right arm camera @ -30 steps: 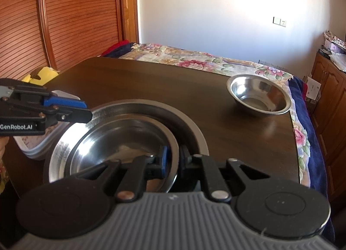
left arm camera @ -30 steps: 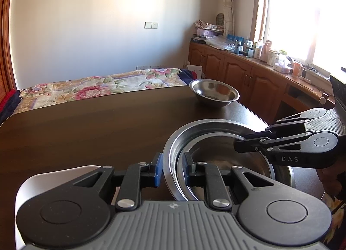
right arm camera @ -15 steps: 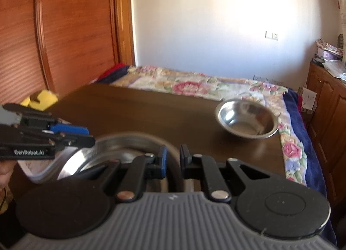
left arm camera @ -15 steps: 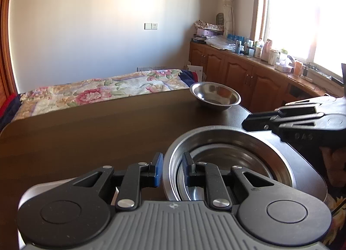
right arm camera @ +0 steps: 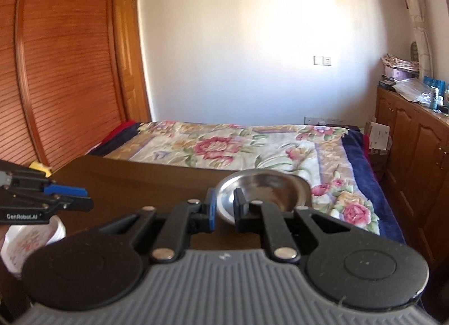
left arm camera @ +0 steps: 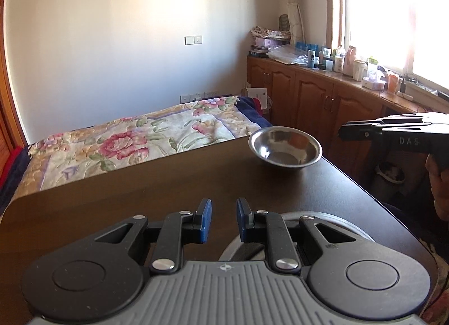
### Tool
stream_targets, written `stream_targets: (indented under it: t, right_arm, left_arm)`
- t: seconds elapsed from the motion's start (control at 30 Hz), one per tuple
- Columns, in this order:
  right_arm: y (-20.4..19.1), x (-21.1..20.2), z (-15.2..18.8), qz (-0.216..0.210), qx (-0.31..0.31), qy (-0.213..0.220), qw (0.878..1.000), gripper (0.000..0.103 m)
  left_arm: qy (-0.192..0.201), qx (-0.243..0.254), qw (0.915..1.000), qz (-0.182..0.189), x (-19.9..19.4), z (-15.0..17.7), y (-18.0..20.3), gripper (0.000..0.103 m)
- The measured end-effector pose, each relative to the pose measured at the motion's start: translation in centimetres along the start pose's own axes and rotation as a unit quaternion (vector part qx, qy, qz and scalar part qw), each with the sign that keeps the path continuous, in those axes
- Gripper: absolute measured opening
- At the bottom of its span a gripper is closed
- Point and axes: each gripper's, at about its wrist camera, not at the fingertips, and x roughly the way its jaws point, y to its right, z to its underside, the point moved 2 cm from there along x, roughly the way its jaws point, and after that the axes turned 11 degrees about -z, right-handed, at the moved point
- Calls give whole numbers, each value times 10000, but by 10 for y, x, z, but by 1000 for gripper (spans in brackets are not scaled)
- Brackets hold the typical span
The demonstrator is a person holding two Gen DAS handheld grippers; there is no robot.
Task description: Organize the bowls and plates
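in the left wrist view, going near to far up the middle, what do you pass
left gripper → stacked bowls → table → small bowl → floral bedspread → wall sockets → wall switch

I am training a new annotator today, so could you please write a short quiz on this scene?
1. True or false: the left gripper grips the small steel bowl.
2. Where does the small steel bowl stand? A) near the table's far corner B) on the bed C) on the cabinet counter
3. What lies just below the left gripper in the right wrist view?

Key: 1 false, its jaws stand open and hold nothing; 2 A; 3 a white floral dish.
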Motion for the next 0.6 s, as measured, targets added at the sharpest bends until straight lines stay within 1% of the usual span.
stream_targets:
  t: [0.17, 0.4, 0.43, 0.47, 0.5, 0.53, 0.57, 0.6]
  right_arm:
    - [26, 10, -2, 124, 151, 33, 9998, 14]
    - [47, 22, -2, 222, 269, 49, 9994, 15]
    - [49, 23, -1, 232, 274, 64, 9993, 16]
    - [51, 25, 0, 245, 287, 79, 9993, 21]
    - [53, 26, 1, 253, 302, 93, 9992, 26]
    - [56, 28, 2, 260, 333, 113, 9990, 37]
    - [59, 30, 3, 254, 368, 117, 9989, 40]
    - [62, 32, 4, 243, 401, 108, 9988, 40]
  left_arm:
    - [-26, 138, 9999, 36, 18, -15, 7, 21]
    - [-75, 354, 9993, 133, 41, -37, 18, 23]
    - [-85, 384, 9991, 133, 46, -41, 19, 24]
    - [-94, 401, 9991, 133, 49, -43, 19, 25]
    - [-104, 410, 9990, 139, 54, -47, 20, 30]
    - [-116, 411, 9990, 155, 58, -50, 21, 34]
    - [-113, 415, 9989, 175, 62, -53, 22, 40]
    - [-107, 426, 9989, 188, 65, -55, 24, 45]
